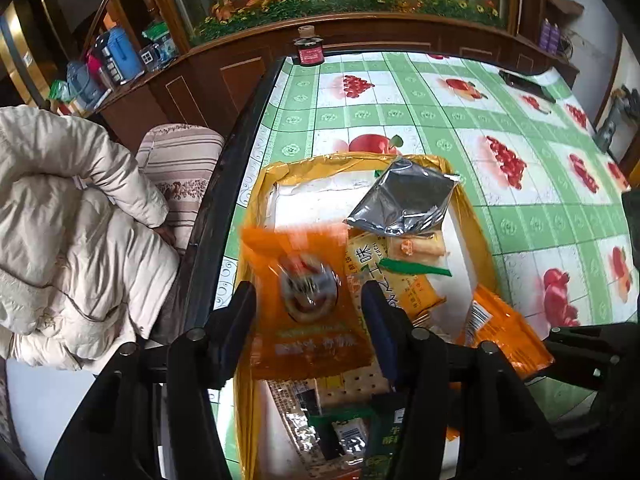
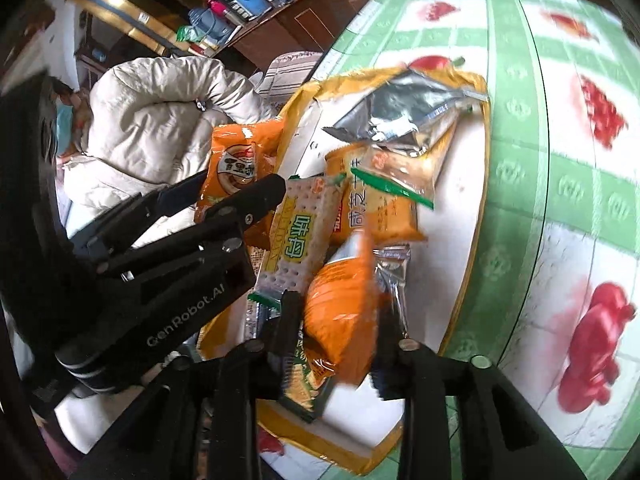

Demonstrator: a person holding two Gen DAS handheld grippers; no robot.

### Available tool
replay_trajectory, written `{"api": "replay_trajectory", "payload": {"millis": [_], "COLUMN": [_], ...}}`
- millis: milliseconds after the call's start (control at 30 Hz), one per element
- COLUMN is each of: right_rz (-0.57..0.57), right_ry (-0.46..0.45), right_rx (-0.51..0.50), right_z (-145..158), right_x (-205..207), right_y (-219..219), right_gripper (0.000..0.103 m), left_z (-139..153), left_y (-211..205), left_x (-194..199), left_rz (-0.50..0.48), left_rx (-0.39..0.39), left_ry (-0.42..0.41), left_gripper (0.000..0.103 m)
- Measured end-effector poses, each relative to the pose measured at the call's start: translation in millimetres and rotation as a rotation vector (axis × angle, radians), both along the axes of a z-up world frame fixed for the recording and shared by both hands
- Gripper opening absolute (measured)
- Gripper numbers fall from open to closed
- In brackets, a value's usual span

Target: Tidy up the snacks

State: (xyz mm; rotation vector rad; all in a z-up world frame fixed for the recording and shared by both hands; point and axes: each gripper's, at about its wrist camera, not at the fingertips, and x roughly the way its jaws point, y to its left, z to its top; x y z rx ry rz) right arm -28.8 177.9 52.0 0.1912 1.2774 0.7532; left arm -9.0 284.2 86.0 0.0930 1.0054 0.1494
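Note:
A yellow-rimmed white tray (image 1: 304,196) (image 2: 452,224) on the table holds several snack packs: a silver foil bag (image 1: 404,196) (image 2: 404,116), yellow cracker packs (image 1: 384,276) (image 2: 376,208) and a pale biscuit pack (image 2: 300,240). My left gripper (image 1: 308,300) (image 2: 224,192) is shut on an orange snack packet (image 1: 308,300) (image 2: 236,164) and holds it over the tray's left side. My right gripper (image 2: 340,320) is shut on another orange packet (image 2: 340,316) (image 1: 504,328) above the tray's near end.
The table has a green fruit-print cloth (image 1: 500,128) (image 2: 560,168). A small dark jar (image 1: 308,46) stands at its far edge and a dark flat object (image 1: 526,85) at the far right. A white padded coat (image 1: 60,220) (image 2: 160,128) lies left of the table.

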Motion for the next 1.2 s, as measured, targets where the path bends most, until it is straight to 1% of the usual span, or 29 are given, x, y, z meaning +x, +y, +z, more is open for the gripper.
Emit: {"api": "replay_trajectory", "payload": {"millis": [33, 67, 200, 300, 367, 467, 533, 600, 667, 733, 867, 1033, 1200], "right_rz": [0.002, 0.002, -0.030, -0.044, -0.020, 0.051, 0.071, 0.064, 0.036, -0.014, -0.062, -0.048, -0.029], "right_ry": [-0.008, -0.018, -0.109, -0.113, -0.100, -0.064, -0.045, -0.040, -0.059, -0.079, -0.051, -0.072, -0.090], "right_rx": [0.001, 0.003, -0.018, -0.012, -0.012, 0.010, 0.016, 0.005, -0.027, -0.064, -0.056, -0.063, -0.081], "right_z": [2.1, 5.1, 26.8, 34.6, 34.8, 30.8, 27.1, 22.3, 21.4, 19.9, 16.5, 23.6, 28.1], "right_x": [-1.5, -3.2, -11.0, -14.1, -19.0, -36.4, -45.2, -48.5, -48.6, -44.7, -41.4, -50.1, -64.8], "right_y": [1.2, 1.2, -7.0, -14.4, -12.9, -7.6, -7.8, -10.5, -16.6, -25.8, -38.8, -46.7, -62.3], "right_gripper": [0.056, 0.057, 0.058, 0.064, 0.064, 0.064, 0.064, 0.064, 0.064, 0.064, 0.064, 0.064, 0.064], "left_z": [1.1, 2.8, 11.4, 14.9, 17.5, 23.1, 29.0, 34.1, 41.0, 46.6, 53.4, 58.8, 59.3], "left_y": [0.9, 1.7, 4.7, 2.3, -0.1, -3.3, -7.8, -12.5, -18.3, -21.7, -21.0, -28.1, -45.5], "left_x": [-0.3, -0.9, -3.4, -7.2, -10.9, -15.5, -19.1, -23.3, -30.3, -36.7, -47.2, -61.3, -83.3], "left_rz": [0.002, 0.004, 0.016, 0.017, 0.025, 0.037, 0.046, 0.056, 0.064, 0.066, 0.076, 0.107, 0.125], "left_rx": [-0.012, -0.020, -0.062, -0.053, -0.045, -0.045, -0.035, -0.011, 0.025, 0.045, 0.035, 0.019, 0.018], "left_ry": [-0.001, -0.007, -0.031, -0.046, -0.055, -0.072, -0.087, -0.102, -0.123, -0.137, -0.145, -0.155, -0.156], "left_gripper": [0.063, 0.064, 0.064, 0.064, 0.064, 0.064, 0.066, 0.075, 0.077, 0.078, 0.078, 0.078, 0.078]}}
